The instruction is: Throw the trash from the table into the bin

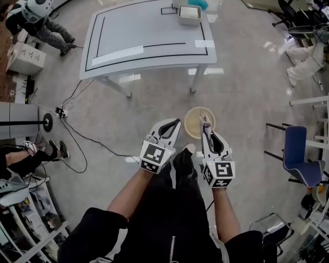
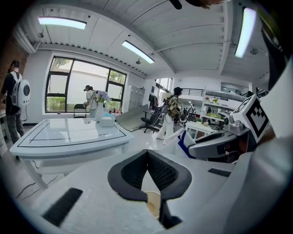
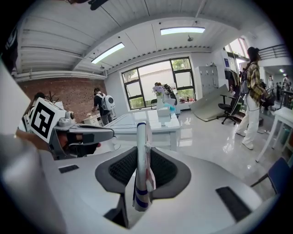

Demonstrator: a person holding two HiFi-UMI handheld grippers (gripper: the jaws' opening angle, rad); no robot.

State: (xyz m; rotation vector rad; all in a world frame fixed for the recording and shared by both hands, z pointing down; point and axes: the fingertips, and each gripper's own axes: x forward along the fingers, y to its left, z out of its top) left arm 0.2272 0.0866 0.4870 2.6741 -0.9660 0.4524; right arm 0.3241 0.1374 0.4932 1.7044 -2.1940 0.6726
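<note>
My right gripper (image 1: 207,128) is shut on a flattened white wrapper with blue stripes (image 3: 141,183), which stands upright between its pads. The wrapper's top end (image 1: 205,118) hangs over the round tan bin (image 1: 193,123) on the floor. To the bin's left, my left gripper (image 1: 171,126) has its fingertips touching and nothing between them. Its own view shows a sliver of the tan bin (image 2: 153,201) through the gap below the closed jaws. The white table (image 1: 149,43) stands farther off, with a white box (image 1: 189,14) at its far right corner.
My own legs and shoes (image 1: 185,154) are just in front of the bin. A blue chair (image 1: 299,158) stands to the right. Cables (image 1: 77,134) trail over the floor at left, where people sit. Another person (image 3: 251,91) stands in the room.
</note>
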